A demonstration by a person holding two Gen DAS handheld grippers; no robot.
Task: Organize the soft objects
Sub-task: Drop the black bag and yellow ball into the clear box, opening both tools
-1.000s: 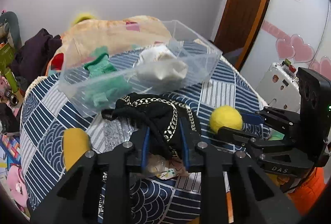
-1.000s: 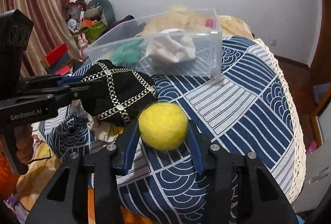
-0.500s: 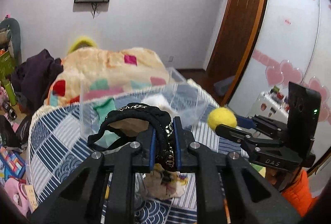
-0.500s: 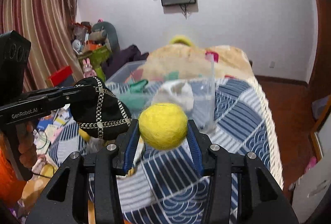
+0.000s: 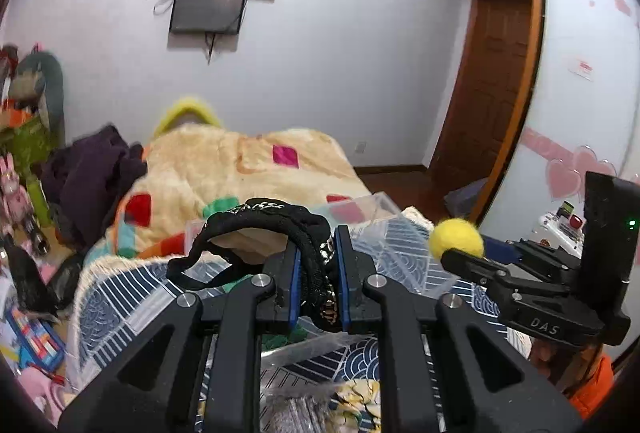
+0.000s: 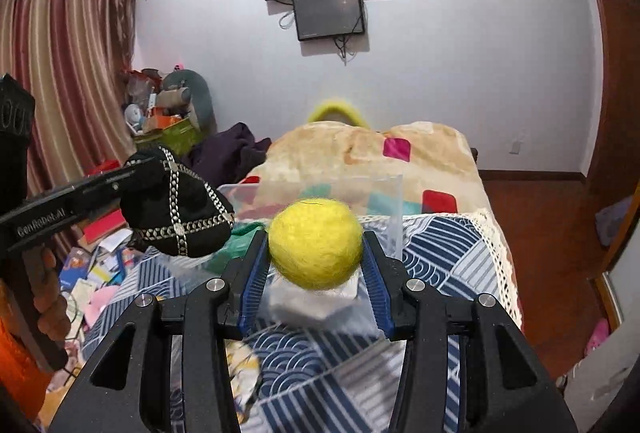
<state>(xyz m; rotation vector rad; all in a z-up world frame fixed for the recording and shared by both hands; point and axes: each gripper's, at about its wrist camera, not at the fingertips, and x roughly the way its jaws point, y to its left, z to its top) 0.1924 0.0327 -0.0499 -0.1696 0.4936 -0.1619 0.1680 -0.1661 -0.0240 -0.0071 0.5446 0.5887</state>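
Observation:
My left gripper (image 5: 318, 275) is shut on a black hat with silver chain trim (image 5: 276, 229) and holds it in the air over the clear plastic bin (image 5: 376, 213). The hat also shows in the right wrist view (image 6: 180, 209), at the left. My right gripper (image 6: 316, 269) is shut on a fuzzy yellow ball (image 6: 316, 245), raised above the near side of the bin (image 6: 384, 201). The ball shows in the left wrist view (image 5: 456, 239) at the right. A white soft item (image 6: 312, 303) and a green one (image 6: 240, 233) lie in the bin.
The bin stands on a bed with a blue and white patterned cover (image 6: 440, 249). A beige blanket with coloured squares (image 5: 224, 169) lies behind it. Clutter covers the floor at the left (image 6: 100, 273). A wooden door (image 5: 488, 85) is at the right.
Both grippers have risen with their loads and moved toward the bin. The views tilted up from the bed to the far wall. The bin now sits low in both views.

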